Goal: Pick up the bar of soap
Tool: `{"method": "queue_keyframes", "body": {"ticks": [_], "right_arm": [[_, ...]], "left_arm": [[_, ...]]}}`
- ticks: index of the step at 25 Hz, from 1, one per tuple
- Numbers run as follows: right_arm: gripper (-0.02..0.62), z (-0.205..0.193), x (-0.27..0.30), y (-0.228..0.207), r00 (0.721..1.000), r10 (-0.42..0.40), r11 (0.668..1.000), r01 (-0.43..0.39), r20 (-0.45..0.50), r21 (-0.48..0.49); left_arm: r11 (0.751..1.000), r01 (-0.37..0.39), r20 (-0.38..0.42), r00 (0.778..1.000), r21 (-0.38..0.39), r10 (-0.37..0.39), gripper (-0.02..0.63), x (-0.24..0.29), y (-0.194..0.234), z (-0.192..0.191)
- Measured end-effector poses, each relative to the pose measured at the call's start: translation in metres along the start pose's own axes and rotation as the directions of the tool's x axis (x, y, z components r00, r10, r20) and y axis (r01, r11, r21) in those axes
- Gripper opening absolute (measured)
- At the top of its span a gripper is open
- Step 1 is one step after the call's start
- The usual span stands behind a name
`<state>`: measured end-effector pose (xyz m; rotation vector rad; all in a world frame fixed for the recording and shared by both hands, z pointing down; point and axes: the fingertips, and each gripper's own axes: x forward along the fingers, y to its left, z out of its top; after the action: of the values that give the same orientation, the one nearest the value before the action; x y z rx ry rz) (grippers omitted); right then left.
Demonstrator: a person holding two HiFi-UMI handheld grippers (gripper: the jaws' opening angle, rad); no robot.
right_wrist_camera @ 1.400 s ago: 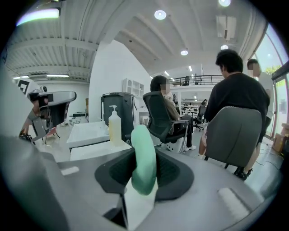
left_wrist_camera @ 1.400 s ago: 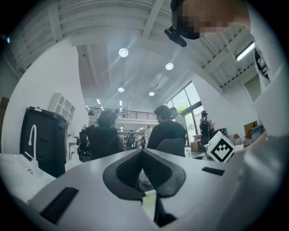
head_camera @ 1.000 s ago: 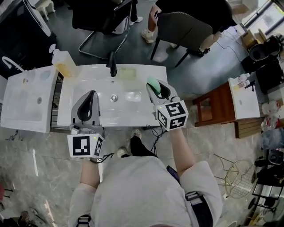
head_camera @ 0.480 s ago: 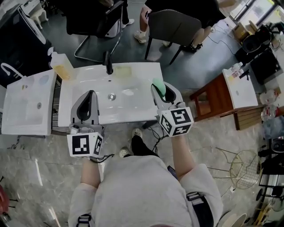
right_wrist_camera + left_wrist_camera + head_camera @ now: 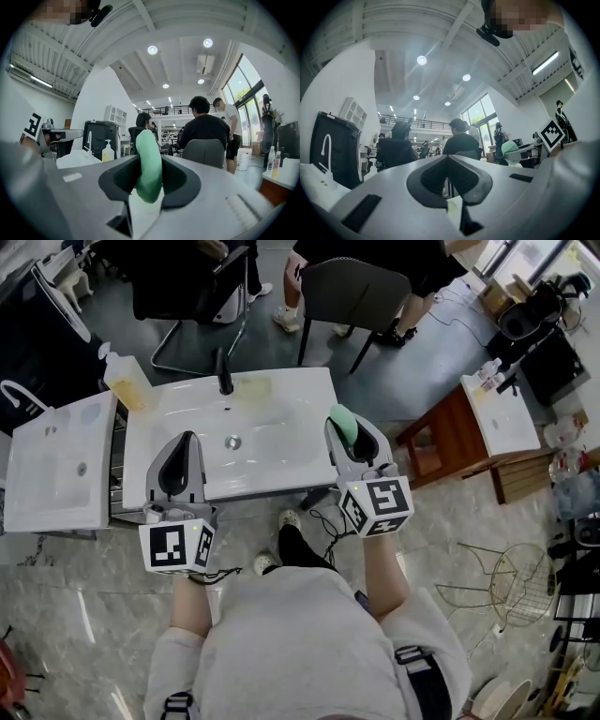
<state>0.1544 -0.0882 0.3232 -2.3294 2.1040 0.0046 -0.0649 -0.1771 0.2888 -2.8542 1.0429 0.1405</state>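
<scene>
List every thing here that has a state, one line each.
bar of soap: clamped on edge between the right tool's jaws, held in the air.
right tool: shut on the bar of soap.
left tool: jaws together, nothing between them.
faucet: no water seen running.
pump bottle: upright, holding yellowish liquid.
</scene>
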Motion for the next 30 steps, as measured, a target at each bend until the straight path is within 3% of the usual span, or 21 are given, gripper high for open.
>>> {"method": "queue_keyframes", "body": {"ticks": [30], "right_arm": [[0.127, 0.021, -0.022, 0.009, 0.996, -0.025, 1.000, 0.026, 0.089, -0.008]], "left_arm": [[1.000, -0.026, 0.003, 1.000, 0.001, 0.026, 0.008, -0.015, 0.003, 0.002]]}}
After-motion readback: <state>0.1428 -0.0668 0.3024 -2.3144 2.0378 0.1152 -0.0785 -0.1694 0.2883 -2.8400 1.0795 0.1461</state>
